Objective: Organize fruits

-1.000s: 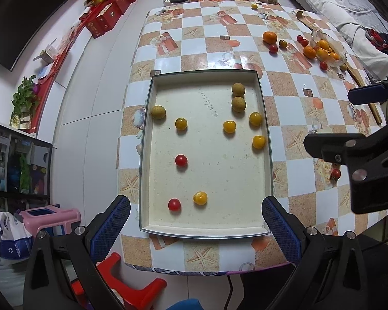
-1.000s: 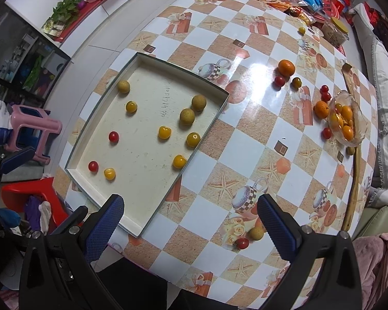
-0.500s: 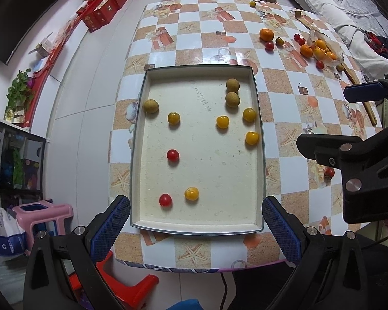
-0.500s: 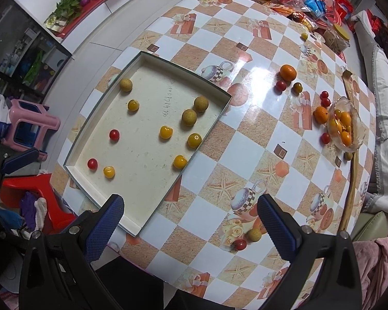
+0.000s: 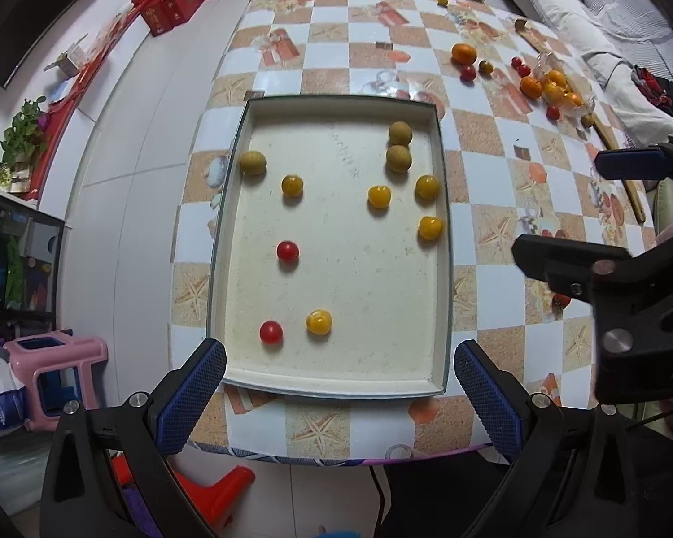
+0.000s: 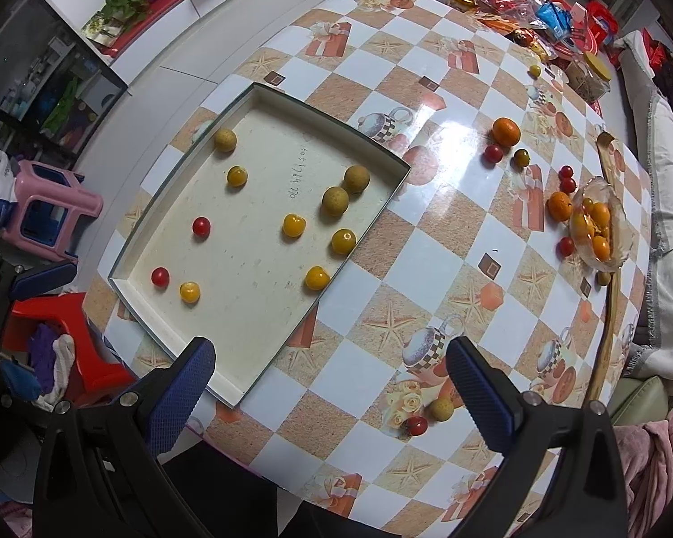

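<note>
Both jaws spread and empty, the right gripper (image 6: pixel 329 379) should descend squarely over the loose red tomato (image 6: pixel 417 424) nearest the tray (image 6: pixel 229 392), while the left gripper (image 5: pixel 338 388) waits.

The right tongs (image 5: pixel 574 210) partly hide what may be a red tomato (image 5: pixel 562 300).

Left gripper (image 5: pixel 338 392) and right gripper (image 6: pixel 332 381) hover, fingers spread.

checkered table (image 5: pixel 350 58) with tray (image 5: pixel 444 242), loose fruit (image 6: pixel 506 131)
</note>
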Demonstrator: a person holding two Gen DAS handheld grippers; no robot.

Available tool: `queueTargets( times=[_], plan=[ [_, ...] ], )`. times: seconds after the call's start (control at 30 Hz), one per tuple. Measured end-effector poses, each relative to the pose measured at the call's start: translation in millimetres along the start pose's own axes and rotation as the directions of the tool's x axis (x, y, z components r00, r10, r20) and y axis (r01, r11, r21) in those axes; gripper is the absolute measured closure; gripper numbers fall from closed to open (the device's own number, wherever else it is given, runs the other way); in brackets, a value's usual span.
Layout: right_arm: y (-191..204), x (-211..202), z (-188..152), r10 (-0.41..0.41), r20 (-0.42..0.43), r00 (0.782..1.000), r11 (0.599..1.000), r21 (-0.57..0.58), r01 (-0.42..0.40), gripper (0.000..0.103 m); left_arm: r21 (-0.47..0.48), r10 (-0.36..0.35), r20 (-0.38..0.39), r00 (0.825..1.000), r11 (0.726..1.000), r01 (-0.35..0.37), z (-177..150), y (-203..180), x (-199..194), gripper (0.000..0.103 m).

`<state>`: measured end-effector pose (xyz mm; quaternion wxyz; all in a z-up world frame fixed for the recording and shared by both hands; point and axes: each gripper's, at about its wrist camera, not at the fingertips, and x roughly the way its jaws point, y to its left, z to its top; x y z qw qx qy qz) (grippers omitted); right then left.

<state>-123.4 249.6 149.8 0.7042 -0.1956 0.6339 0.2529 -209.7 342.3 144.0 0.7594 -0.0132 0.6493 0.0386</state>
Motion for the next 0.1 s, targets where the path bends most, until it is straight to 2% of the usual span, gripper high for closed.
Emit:
queueTargets(
  times=[0.1],
  plan=[
    [-0.5,0.6,-0.6,0.000,-0.001,1.000,1.000,0.005,0.000,0.000,0.009,-0.004,0.002,1.000,1.000,0.004,-0.3,-2.0,-0.7,0.001]
  ],
)
